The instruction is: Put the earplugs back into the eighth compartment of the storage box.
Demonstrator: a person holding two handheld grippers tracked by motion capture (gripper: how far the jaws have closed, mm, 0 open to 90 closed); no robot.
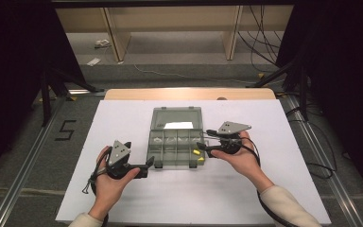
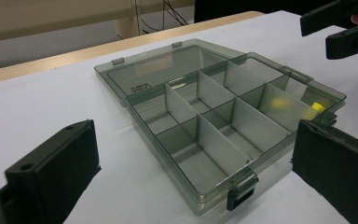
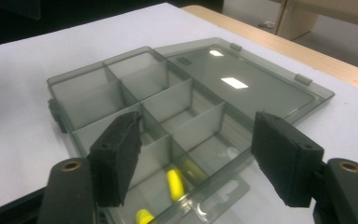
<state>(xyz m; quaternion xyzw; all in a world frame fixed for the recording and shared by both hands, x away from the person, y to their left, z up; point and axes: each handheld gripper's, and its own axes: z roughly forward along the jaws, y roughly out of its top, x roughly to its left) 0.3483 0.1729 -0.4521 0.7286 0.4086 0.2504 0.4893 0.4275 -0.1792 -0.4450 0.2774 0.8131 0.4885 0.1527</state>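
Observation:
A clear grey compartment box (image 1: pixel 170 142) lies in the middle of the white sheet, its lid (image 1: pixel 177 118) folded flat on the far side. Two small yellow pieces (image 1: pixel 197 152) lie in the compartment at its near right corner; the dividers (image 2: pixel 205 126) stand between bare cells. My left gripper (image 1: pixel 149 163) rests at the box's near left corner, open, with the box (image 2: pixel 223 140) ahead between its jaws (image 2: pixel 193 154). My right gripper (image 1: pixel 201 147) hovers at the right edge, open (image 3: pixel 198 135) over the yellow pieces (image 3: pixel 176 183), nothing between its pads. The right gripper (image 2: pixel 340 28) also shows far off in the left gripper view.
The white sheet (image 1: pixel 123 118) covers a wooden table (image 1: pixel 189 93). Beyond it are a pale shelf unit (image 1: pixel 170 28), cables on the floor (image 1: pixel 264 47) and black stand legs (image 1: pixel 56 80). A taped "5" (image 1: pixel 65 130) marks the floor at the left.

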